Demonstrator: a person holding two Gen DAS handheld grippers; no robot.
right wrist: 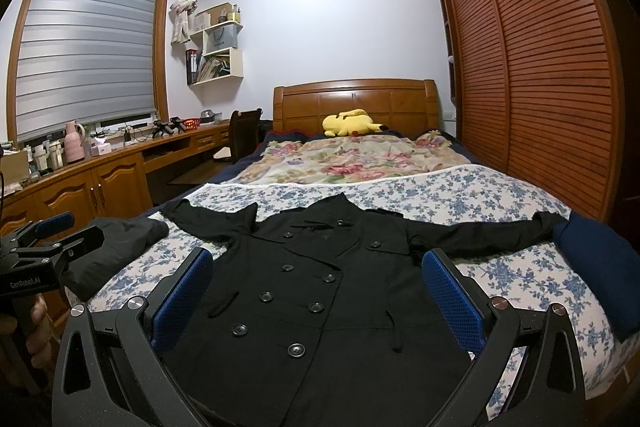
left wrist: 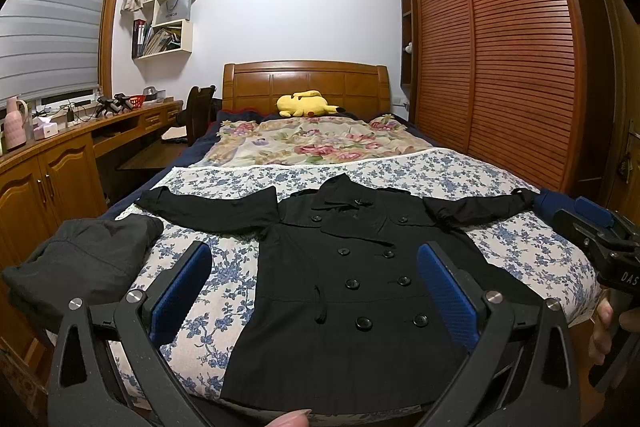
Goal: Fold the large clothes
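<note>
Black coat [left wrist: 352,283] lies flat, front up, sleeves spread, on floral bed [left wrist: 520,247]. Left gripper [left wrist: 314,295] and right gripper [right wrist: 318,301] hover above it, fingers spread, empty.

A black coat [left wrist: 344,291] lies on a blue-flowered white sheet [left wrist: 520,251], beside blue-padded black claws.

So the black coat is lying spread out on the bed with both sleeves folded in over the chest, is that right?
Not quite. The coat is spread out on the bed, but both sleeves are stretched out to the sides, not folded in. The left wrist view shows it.
</note>
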